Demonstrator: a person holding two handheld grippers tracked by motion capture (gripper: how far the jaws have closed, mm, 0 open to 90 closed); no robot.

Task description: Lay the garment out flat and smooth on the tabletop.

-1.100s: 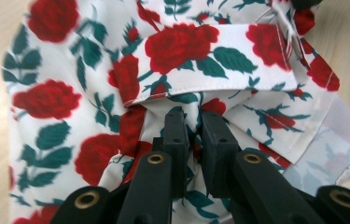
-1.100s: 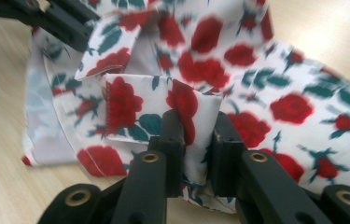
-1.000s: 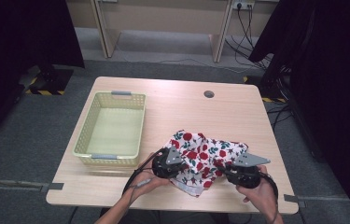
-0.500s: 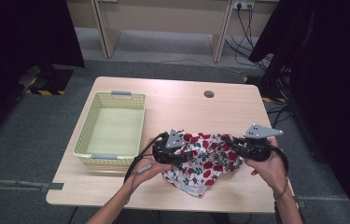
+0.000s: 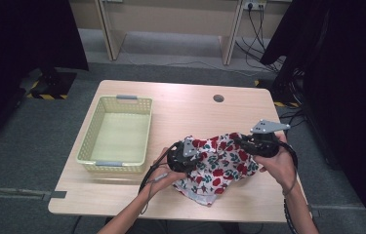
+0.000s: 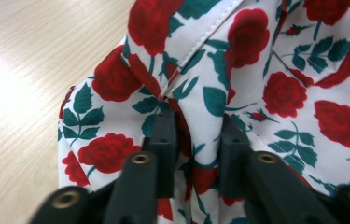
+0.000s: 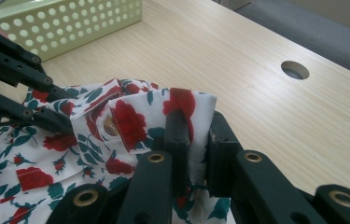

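Note:
A white cloth printed with red roses and green leaves (image 5: 219, 163) lies bunched near the table's front edge, between the two hands. My left gripper (image 5: 200, 155) grips its left side; its jaws have just been closing, and a fold of the cloth (image 6: 256, 70) is pinched between them (image 6: 196, 128). My right gripper (image 5: 243, 142) is shut on the right-hand corner, held a little above the table. In the right gripper view the jaws (image 7: 196, 128) clamp a hemmed edge of the cloth (image 7: 70, 140), with the left gripper (image 7: 63, 109) across from it.
A pale green perforated basket (image 5: 87, 141) stands empty at the table's left, and its wall (image 7: 70, 23) is close to the left hand. The wooden table (image 5: 195, 109) has a round cable hole (image 5: 218, 98) at the back. Dark curtains flank the table.
The right gripper has lifted and moved away from the person with the cloth corner. The left gripper has shifted slightly along the cloth. The cloth is now drawn up between both hands.

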